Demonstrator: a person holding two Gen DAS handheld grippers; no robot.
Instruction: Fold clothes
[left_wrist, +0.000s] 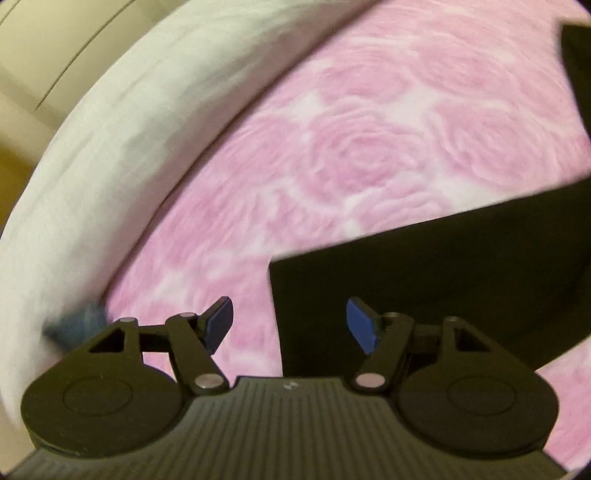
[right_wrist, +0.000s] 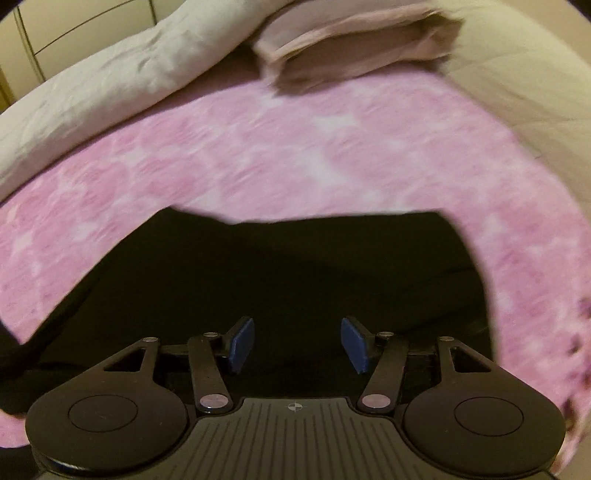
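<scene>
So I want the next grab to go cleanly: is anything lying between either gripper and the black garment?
Nothing visible. The left gripper has its jaws open at the corner of the black garment; the right gripper, also open, is directly over it. Only the pink floral blanket surrounds it.

You have open pink rose blanket (left_wrist: 369, 155) left of and beyond the black garment (right_wrist: 280, 280); white duvet (left_wrist: 92, 177) walls the left edge, folded pink pillow (right_wrist: 354, 44) blocks the far end
</scene>
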